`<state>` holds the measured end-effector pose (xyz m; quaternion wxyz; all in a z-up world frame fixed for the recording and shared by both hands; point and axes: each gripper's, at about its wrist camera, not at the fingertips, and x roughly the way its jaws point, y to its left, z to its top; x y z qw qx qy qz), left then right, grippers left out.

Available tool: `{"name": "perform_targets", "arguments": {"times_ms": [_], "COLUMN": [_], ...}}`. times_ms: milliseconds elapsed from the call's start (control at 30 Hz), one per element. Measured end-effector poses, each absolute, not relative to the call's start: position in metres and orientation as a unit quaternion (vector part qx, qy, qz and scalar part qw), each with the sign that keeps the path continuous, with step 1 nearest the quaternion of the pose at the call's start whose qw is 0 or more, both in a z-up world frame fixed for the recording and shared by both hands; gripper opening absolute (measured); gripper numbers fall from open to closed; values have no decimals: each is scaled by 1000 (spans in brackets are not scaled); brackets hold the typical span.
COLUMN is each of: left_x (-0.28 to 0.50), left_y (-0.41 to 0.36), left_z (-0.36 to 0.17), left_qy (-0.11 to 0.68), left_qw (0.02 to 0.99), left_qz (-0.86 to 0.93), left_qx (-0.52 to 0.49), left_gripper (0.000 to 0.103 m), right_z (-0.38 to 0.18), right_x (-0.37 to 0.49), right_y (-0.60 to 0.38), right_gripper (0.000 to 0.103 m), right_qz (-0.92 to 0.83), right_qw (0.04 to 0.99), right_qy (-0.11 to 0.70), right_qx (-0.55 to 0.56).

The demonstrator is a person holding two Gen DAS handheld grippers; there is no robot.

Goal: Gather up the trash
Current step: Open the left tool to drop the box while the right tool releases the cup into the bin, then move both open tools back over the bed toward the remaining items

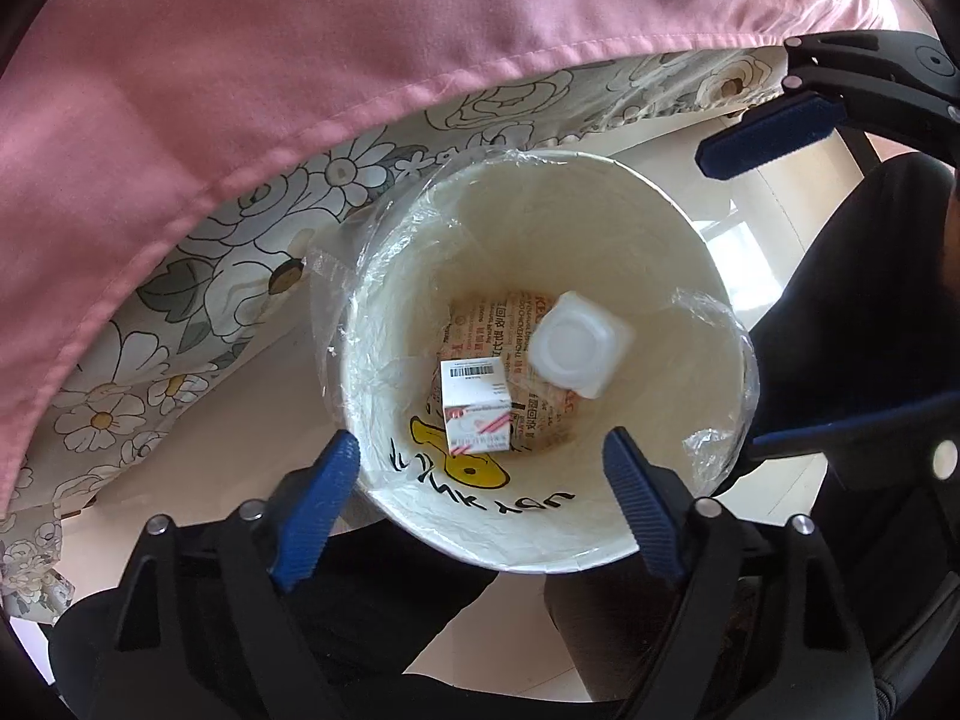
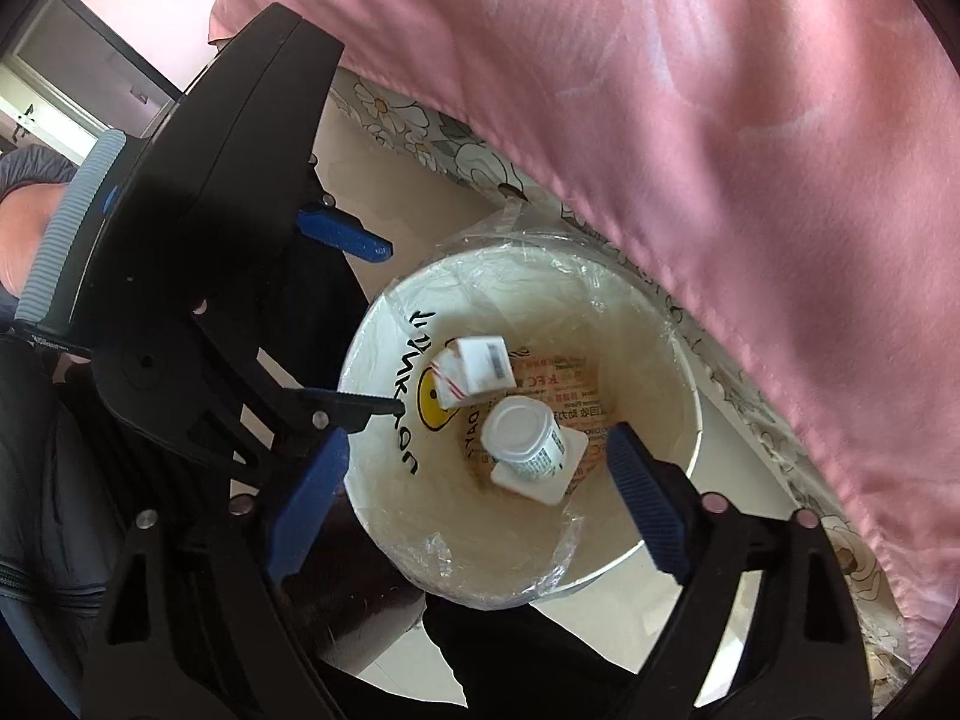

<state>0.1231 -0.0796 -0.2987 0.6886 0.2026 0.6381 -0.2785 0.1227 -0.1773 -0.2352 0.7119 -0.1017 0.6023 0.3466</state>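
A white paper bin [image 1: 678, 276] with a clear plastic liner stands on the floor beside the bed. Inside lie a small white carton with a barcode [image 1: 477, 405], a white plastic cup [image 1: 579, 345] and a printed paper wrapper [image 1: 480, 324]. My left gripper [image 1: 483, 492] is open and empty above the bin's near rim. My right gripper [image 2: 480, 504] is open and empty above the bin [image 2: 654, 324]; the carton [image 2: 477, 369] and cup [image 2: 525, 438] show there too. The right gripper's fingers [image 1: 774, 135] appear at the upper right of the left wrist view; the left gripper's fingers [image 2: 342, 234] appear in the right wrist view.
A pink bedsheet [image 1: 300, 60] hangs over a floral bed skirt [image 1: 198, 312] right behind the bin. The person's dark-clothed legs [image 1: 852, 300] stand close beside the bin. Pale floor tiles [image 1: 240, 438] surround it.
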Motion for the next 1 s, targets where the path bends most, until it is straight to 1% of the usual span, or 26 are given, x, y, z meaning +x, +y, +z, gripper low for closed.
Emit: {"name": "perform_targets", "arguments": {"times_ms": [67,133,167,200,633,800,1000], "left_x": [122,122,122,121,114,113,117], "left_y": [-82,-83,-84,-86,-87,-84,-79], "left_z": [-298,-298,-298,-299,-289,-277,-251], "left_qy": [639,641,642,643,631,621,596], "left_qw": [687,685,683,681,693,707,738], "left_qz": [-280,-282,-284,-286,-278,-271,-255], "left_qx": [204,201,201,203,209,203,188], "left_gripper": [93,97,98,98,99,99,99], "right_z": [-233,-231,-228,-226,-230,-218,-187], "right_x": [121,118,116,114,113,105,94], "right_y": [-177,-178,-178,-179,-186,-191,-199], "right_gripper": [92,92,96,96,96,96,96], "right_qz": [339,341,341,339,329,323,315], "right_qw": [717,716,718,720,731,745,775], "right_qy": [600,599,597,595,586,572,537], "right_qx": [-105,-107,-109,-112,-116,-111,-105]}}
